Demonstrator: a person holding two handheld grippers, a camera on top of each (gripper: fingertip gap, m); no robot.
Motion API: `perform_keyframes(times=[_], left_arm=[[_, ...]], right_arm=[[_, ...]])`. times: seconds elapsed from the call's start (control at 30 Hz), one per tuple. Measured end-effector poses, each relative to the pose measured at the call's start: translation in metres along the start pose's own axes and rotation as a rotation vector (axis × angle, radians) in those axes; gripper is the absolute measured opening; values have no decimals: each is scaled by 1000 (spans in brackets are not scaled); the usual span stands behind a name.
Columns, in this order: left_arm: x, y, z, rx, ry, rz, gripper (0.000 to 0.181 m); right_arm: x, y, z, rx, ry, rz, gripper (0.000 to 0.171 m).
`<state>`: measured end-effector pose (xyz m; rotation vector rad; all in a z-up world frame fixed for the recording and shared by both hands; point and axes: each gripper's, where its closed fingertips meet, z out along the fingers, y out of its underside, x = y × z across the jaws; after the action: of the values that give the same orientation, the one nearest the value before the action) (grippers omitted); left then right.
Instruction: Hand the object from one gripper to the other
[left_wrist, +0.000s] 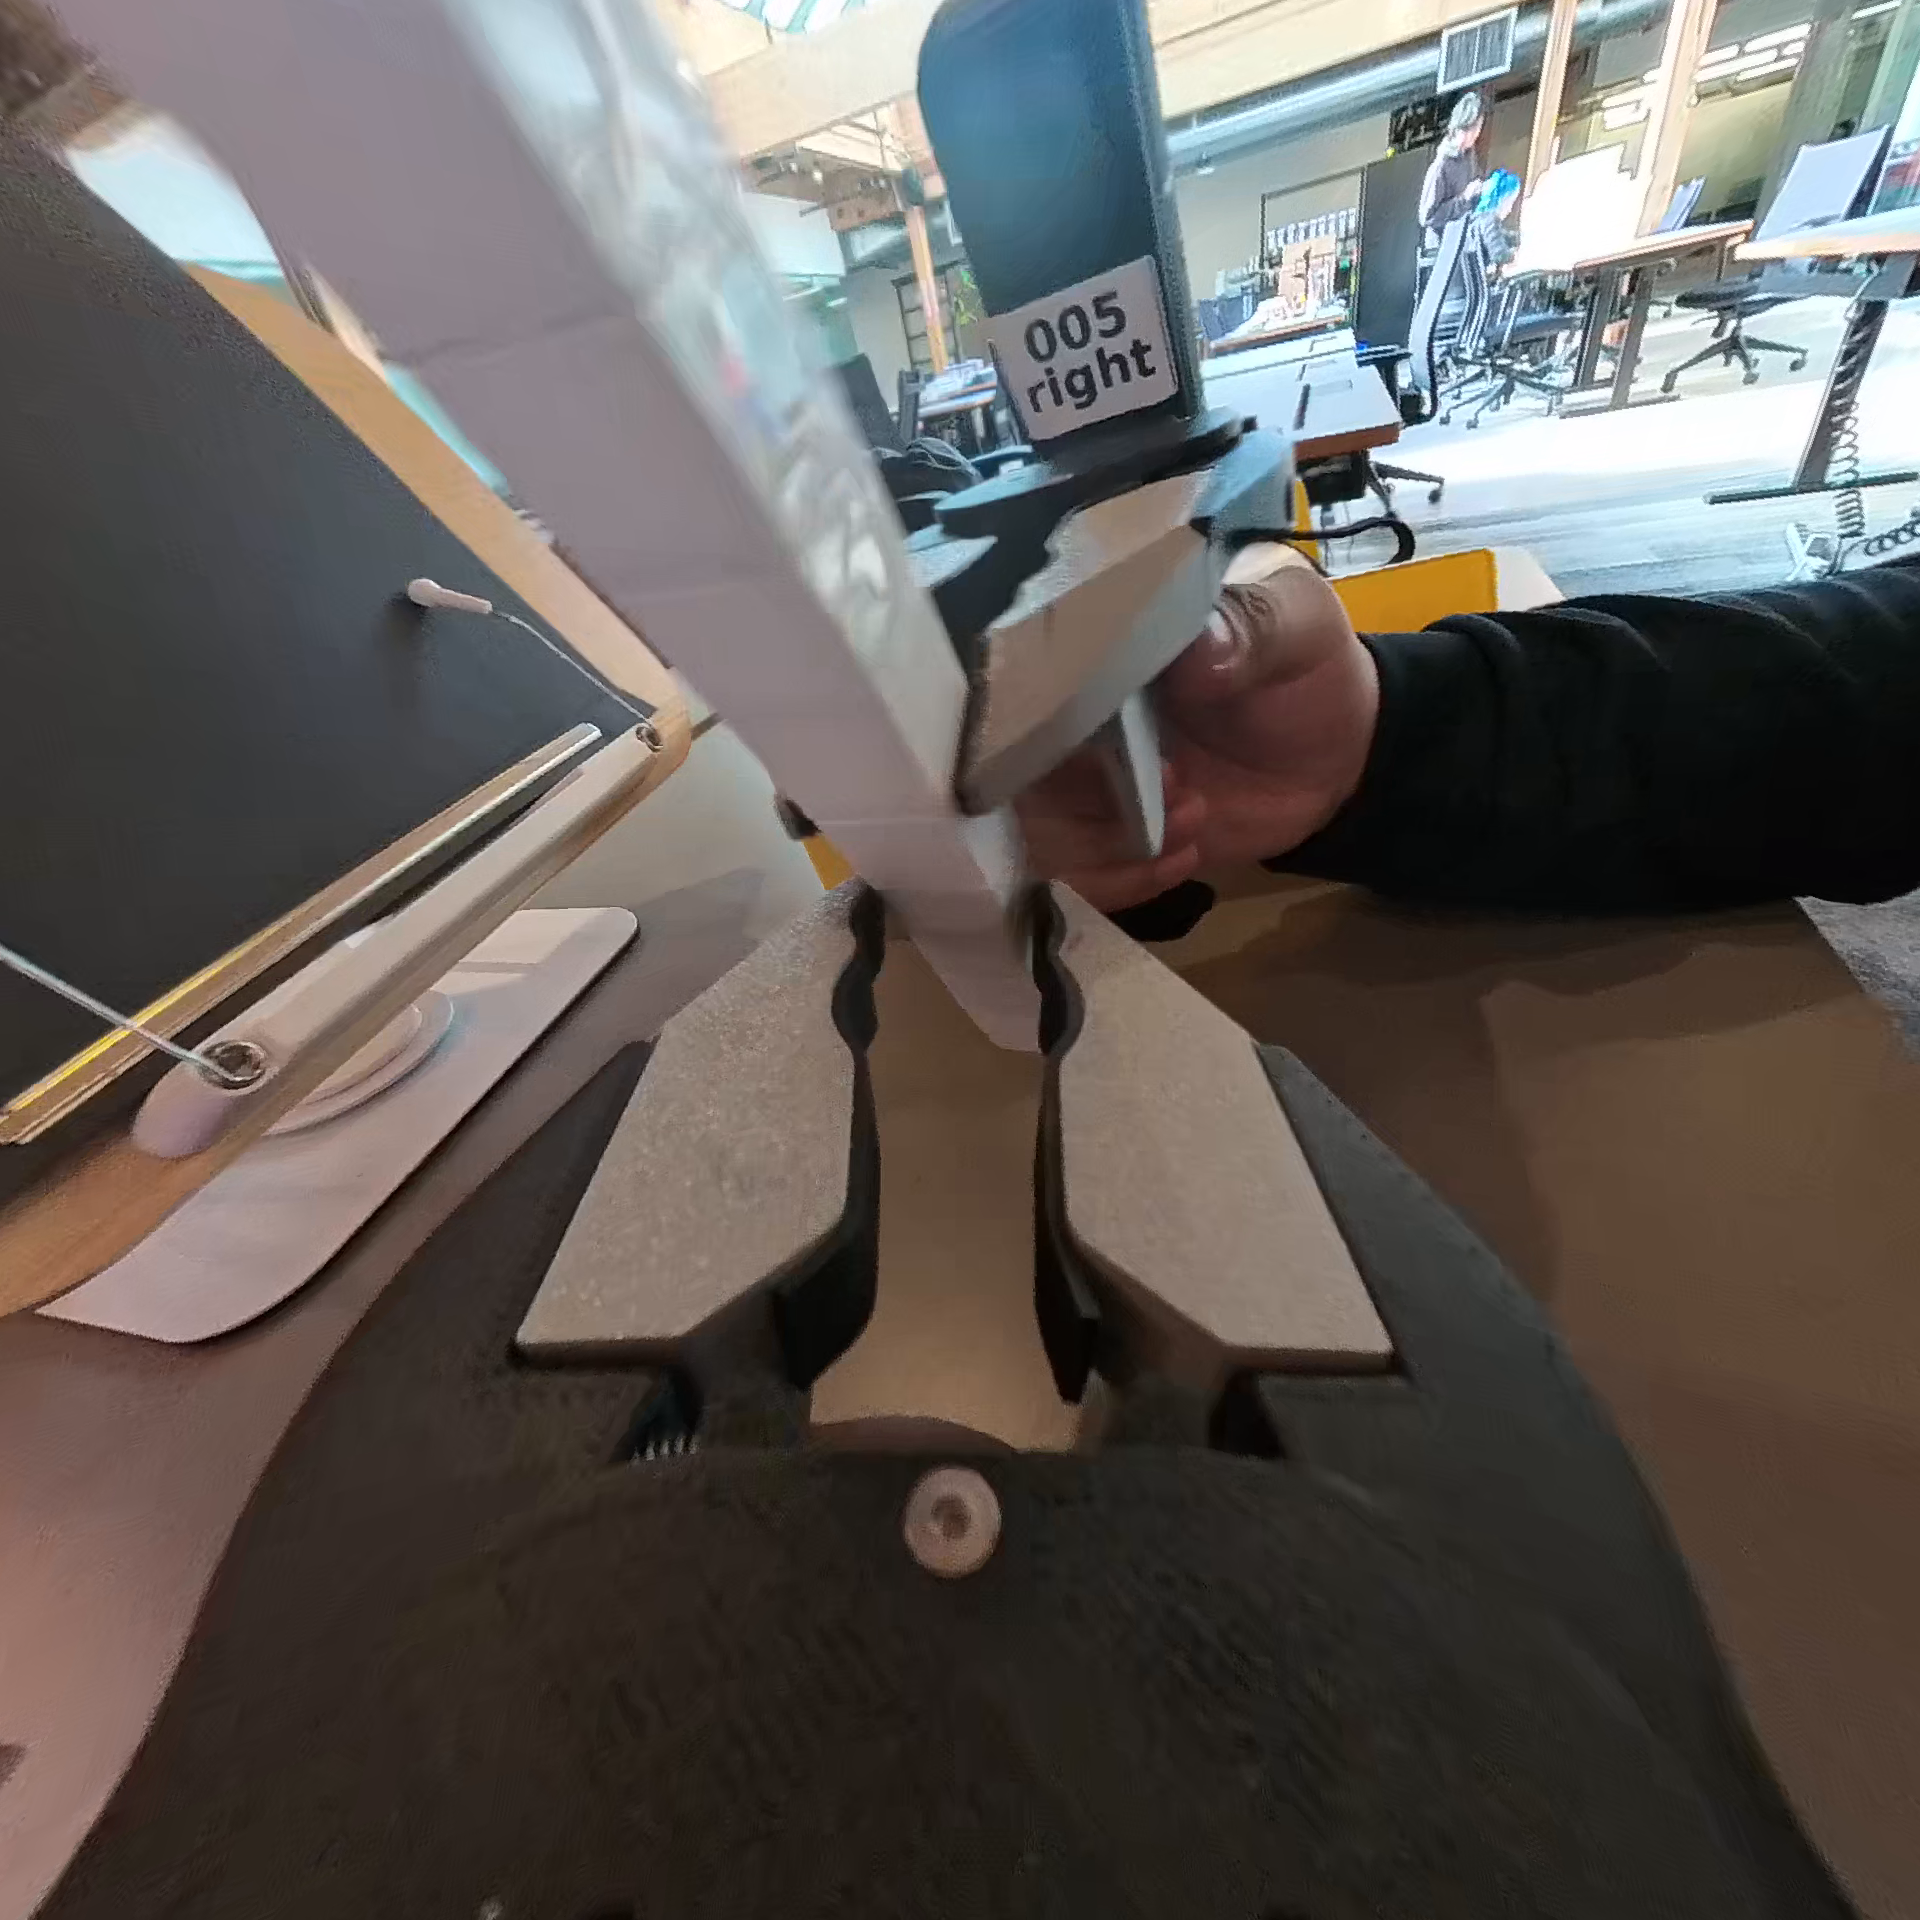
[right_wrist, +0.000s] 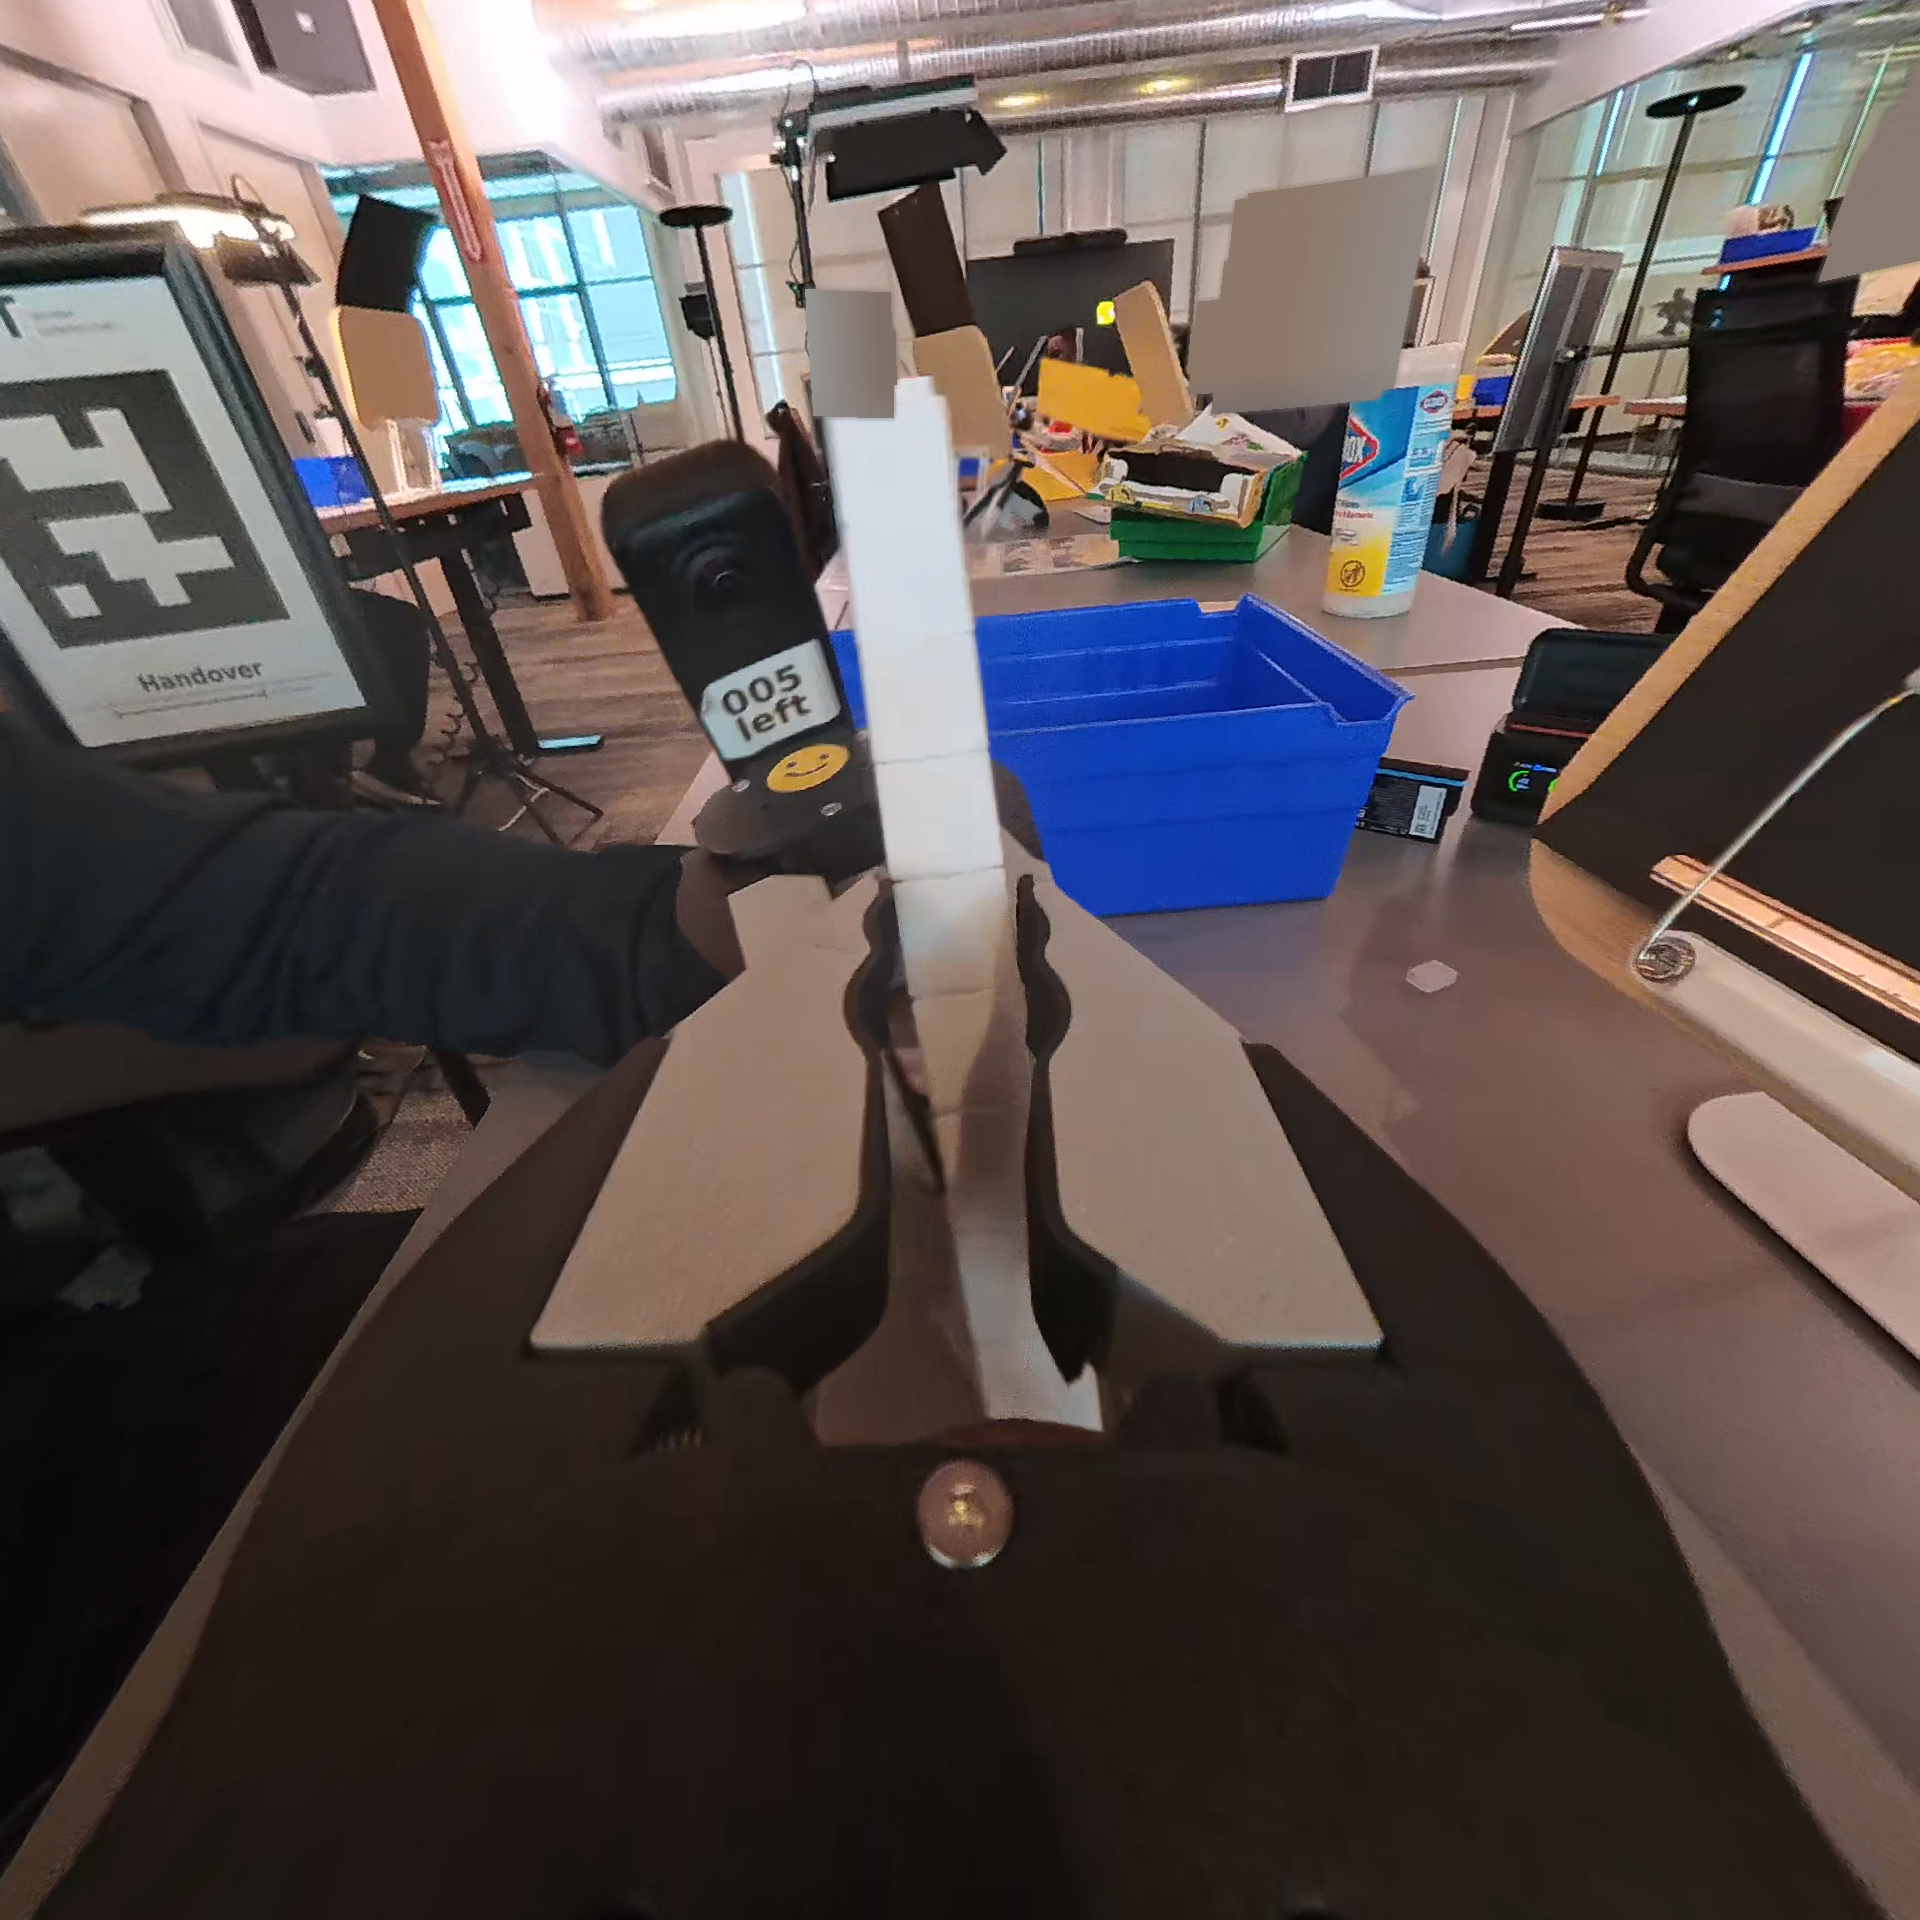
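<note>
A long white segmented bar (left_wrist: 665, 436) with a clear plastic face stands tilted between both grippers. My left gripper (left_wrist: 956, 935) is shut on its lower end; the bar fills the gap between the fingertips. My right gripper (left_wrist: 971, 790) comes in from the right, held by a hand (left_wrist: 1268, 727), and its fingers clamp the bar just above the left fingertips. In the right wrist view the bar (right_wrist: 914, 623) runs upright through the right gripper (right_wrist: 951, 925), down between its fingers. The left gripper's camera body (right_wrist: 727, 582) shows close behind the bar, at the end of a dark sleeve (right_wrist: 312, 914).
A blue bin (right_wrist: 1195, 748) stands on the grey table (right_wrist: 1351, 987) behind the grippers. A tilted black board in a wooden frame (left_wrist: 208, 520) on a white stand is close by, to the right in the right wrist view (right_wrist: 1766, 727). A wipes canister (right_wrist: 1387, 499) and a framed sign (right_wrist: 135, 499) stand farther off. Tip to tip, the grippers are about 5 cm apart.
</note>
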<state>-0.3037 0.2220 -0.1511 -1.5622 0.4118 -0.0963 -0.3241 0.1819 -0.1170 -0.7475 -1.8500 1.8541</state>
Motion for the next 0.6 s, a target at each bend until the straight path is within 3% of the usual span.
perform_keyframes(times=[0.27,0.6], left_arm=[[-28,4,-7,-29,-184,113,19],[-58,-6,-25,58,-296,11,19]], right_arm=[[14,3,0,-11,79,24,32],[38,1,-12,41,147,141,42]])
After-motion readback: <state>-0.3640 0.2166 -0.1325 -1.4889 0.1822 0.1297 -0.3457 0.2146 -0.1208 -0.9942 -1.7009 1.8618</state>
